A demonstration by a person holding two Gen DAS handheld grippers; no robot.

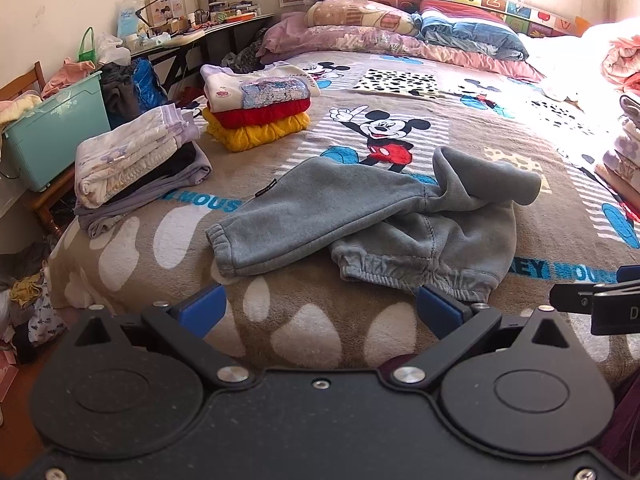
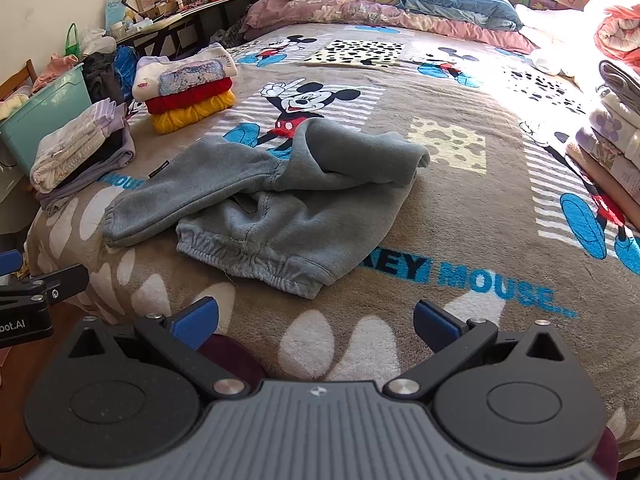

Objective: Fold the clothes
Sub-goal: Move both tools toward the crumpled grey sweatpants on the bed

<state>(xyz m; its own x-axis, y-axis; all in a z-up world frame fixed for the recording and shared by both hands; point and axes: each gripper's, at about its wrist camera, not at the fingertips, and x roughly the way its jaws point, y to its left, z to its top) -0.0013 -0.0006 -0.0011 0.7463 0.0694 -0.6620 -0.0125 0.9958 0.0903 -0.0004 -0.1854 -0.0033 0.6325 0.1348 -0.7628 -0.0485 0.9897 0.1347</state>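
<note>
Grey sweatpants (image 1: 360,216) lie crumpled on the Mickey Mouse blanket (image 1: 440,136), one leg stretched left, the other bunched to the right, waistband toward me. They also show in the right wrist view (image 2: 280,204). My left gripper (image 1: 322,310) is open and empty, just short of the waistband. My right gripper (image 2: 316,322) is open and empty, a little back from the waistband. The right gripper's side shows at the edge of the left wrist view (image 1: 600,300).
Folded stacks sit at the left: a white, red and yellow pile (image 1: 260,108) and a pale pile on dark clothes (image 1: 136,164). More folded clothes stand at the right edge (image 2: 616,136). Pillows (image 1: 380,28) line the head. A teal bin (image 1: 52,132) stands beside the bed.
</note>
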